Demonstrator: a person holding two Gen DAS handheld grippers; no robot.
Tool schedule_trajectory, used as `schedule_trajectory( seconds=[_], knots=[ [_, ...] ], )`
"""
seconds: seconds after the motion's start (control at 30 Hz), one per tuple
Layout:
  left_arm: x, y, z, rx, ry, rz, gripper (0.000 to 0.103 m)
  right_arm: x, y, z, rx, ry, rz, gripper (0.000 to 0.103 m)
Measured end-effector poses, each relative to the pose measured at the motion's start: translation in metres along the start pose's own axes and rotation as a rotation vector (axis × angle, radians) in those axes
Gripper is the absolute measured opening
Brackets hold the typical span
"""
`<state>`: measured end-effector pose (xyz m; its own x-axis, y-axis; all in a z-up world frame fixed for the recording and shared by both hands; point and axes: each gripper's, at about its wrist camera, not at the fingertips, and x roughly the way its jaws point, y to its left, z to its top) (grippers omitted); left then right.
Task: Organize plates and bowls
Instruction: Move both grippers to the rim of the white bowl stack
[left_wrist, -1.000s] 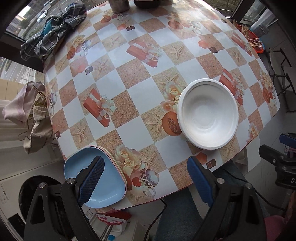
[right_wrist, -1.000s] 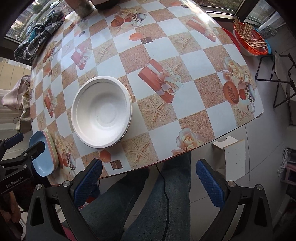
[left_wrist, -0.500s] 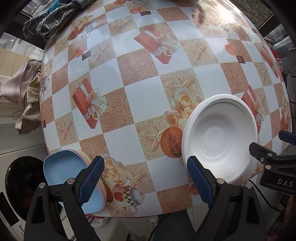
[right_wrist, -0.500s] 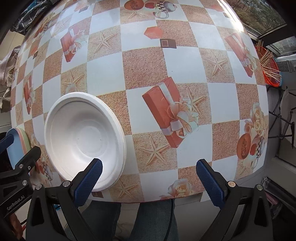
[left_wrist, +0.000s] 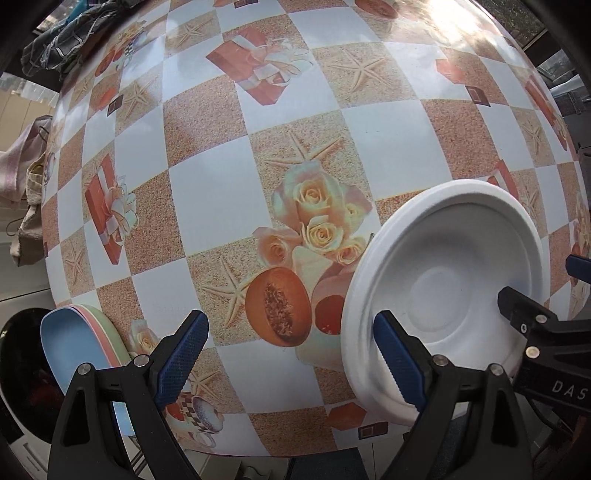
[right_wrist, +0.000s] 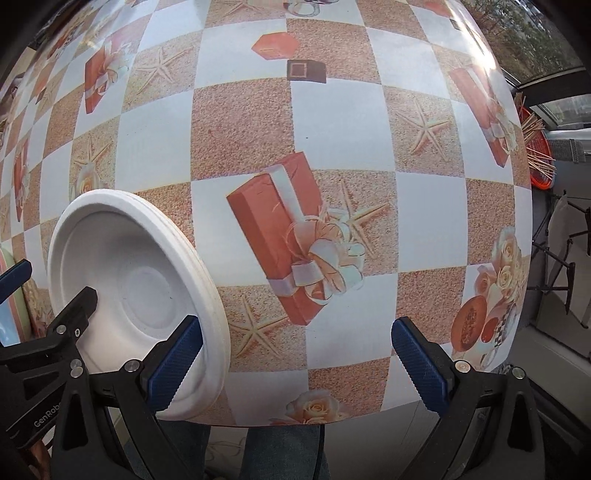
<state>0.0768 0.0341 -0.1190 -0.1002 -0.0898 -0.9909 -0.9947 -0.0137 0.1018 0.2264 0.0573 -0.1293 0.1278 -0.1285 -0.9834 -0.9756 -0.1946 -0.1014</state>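
While both my tools (left_wrist: 288, 358) (right_wrist: 295, 363) gape empty, each straddles an opposite rim of the white bowl (left_wrist: 454, 295).

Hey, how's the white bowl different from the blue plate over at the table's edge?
The white bowl is round and deep; the blue plate is squarish and shallow. The white bowl has a gripper finger over each side of its rim; the blue plate tops a pastel stack with nothing over it. Both sit near the table's front edge.
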Motion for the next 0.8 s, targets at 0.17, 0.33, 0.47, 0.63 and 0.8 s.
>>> schedule_trajectory(
  seconds=[0.17,0.33,0.47,0.63,0.8],
  knots=[
    [0.013,-0.003,-0.004,-0.049,0.029,-0.058,0.093,0.006,-0.009,0.003,-0.012,0.022,0.079,0.102],
    [0.021,0.009,-0.002,-0.106,0.038,-0.098,0.1,0.016,-0.008,0.01,0.009,0.026,0.111,0.102],
    [0.029,0.018,-0.001,-0.153,0.044,-0.156,0.103,0.023,-0.016,0.013,0.021,0.055,0.165,0.102],
    [0.03,0.014,-0.005,-0.158,0.045,-0.163,0.103,0.021,-0.02,0.018,0.017,0.061,0.178,0.103],
    [0.033,0.018,0.0,-0.163,0.062,-0.168,0.103,0.024,-0.025,0.021,0.023,0.032,0.177,0.103]
  ],
)
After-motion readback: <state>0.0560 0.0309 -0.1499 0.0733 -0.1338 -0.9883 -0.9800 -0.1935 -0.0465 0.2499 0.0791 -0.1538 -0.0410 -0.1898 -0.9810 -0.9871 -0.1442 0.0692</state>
